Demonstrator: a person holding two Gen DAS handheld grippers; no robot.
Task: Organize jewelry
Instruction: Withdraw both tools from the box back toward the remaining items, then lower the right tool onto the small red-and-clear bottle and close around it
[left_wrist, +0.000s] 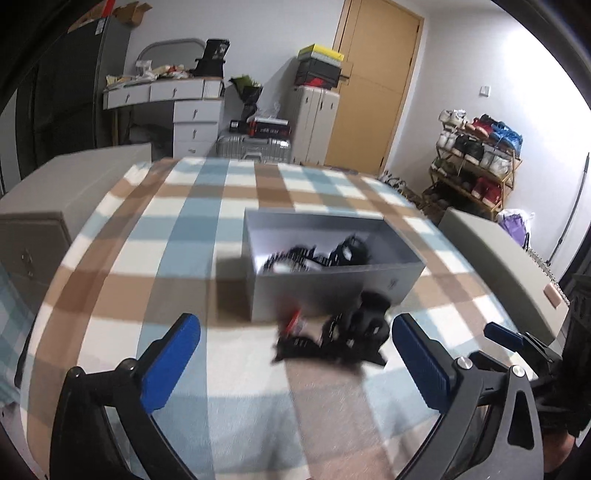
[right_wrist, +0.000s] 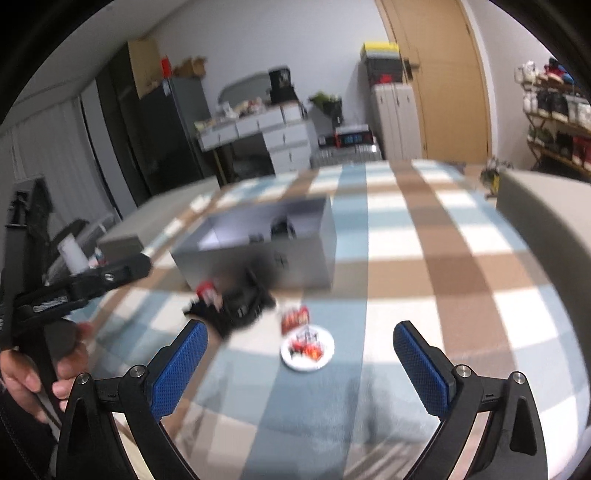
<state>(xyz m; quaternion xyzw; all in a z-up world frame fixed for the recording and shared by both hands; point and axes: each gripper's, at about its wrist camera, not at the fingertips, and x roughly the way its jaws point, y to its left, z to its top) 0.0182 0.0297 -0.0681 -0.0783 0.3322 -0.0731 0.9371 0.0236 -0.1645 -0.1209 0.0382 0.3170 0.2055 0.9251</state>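
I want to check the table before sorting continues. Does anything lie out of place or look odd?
Yes. A tangled heap of black pieces lies on the checked cloth outside the grey box, against its front wall. A small white dish with red items sits apart. Blur hides finer detail.

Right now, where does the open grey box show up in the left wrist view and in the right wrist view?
Left wrist view: the grey box sits just right of centre on the checked cloth, beyond the open left tongs.
Right wrist view: the grey box lies left of centre, up and to the left of the open right tongs.
Shared landmark: the black pile lying in front of the box.
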